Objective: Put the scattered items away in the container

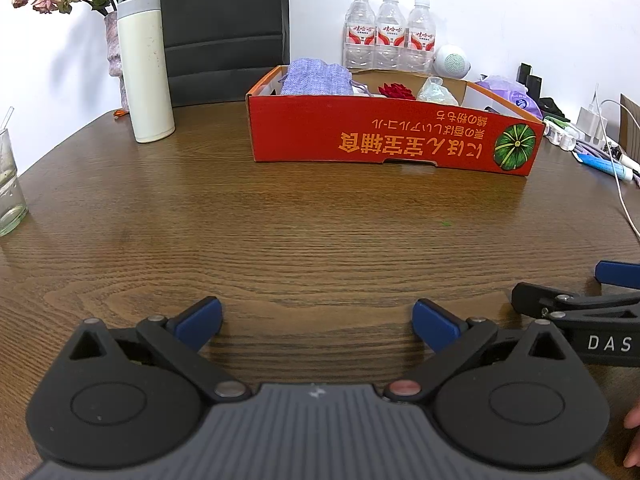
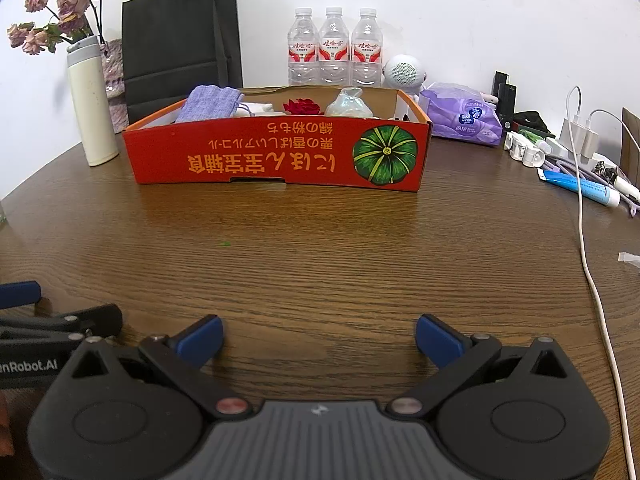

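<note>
Wooden table [image 1: 320, 220], both hand-held grippers [image 1: 318, 322] [image 2: 319, 338] low, level, side by side, fingers spread, empty.

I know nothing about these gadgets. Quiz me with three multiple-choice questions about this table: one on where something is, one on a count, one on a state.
1. Where is the red flower?
A. inside the red box
B. on the bare table
C. atop the white flask

2. How many water bottles stand behind the box?
A. two
B. three
C. five

3. How are the right gripper and left gripper?
A. both open and empty
B. both shut
C. one holding a bottle

Answers: 1 A, it shows above the box wall; 2 B, three caps in a row; 3 A, blue fingers wide apart, nothing between them.
</note>
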A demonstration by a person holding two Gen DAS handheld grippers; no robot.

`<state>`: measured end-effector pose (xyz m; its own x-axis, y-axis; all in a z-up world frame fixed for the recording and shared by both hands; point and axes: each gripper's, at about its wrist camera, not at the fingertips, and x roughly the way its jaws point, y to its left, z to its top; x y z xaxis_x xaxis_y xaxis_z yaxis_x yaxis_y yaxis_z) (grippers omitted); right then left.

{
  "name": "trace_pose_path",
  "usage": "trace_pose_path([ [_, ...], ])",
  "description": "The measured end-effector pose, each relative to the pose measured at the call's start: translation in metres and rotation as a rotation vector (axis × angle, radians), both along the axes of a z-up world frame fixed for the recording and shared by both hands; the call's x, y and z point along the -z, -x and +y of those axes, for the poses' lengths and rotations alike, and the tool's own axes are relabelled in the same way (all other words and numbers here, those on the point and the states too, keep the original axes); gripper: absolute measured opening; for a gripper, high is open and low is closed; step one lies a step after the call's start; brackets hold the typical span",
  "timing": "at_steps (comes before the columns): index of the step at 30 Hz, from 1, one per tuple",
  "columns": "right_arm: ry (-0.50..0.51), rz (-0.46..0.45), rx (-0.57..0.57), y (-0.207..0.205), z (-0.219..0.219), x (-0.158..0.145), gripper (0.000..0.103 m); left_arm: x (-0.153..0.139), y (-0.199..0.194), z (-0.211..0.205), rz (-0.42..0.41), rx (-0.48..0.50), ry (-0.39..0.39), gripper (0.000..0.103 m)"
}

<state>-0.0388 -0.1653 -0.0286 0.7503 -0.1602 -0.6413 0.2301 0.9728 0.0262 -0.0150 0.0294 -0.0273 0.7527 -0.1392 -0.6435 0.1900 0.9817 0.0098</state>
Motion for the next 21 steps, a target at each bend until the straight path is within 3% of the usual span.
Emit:
trace_pose_path([
  [21, 0.0, 0.0, -0.001, 0.0002, -0.001, 0.0007, 0.103, -0.001, -0.0015, -0.0002, 0.001, 0.003, -0.002, 0.103],
])
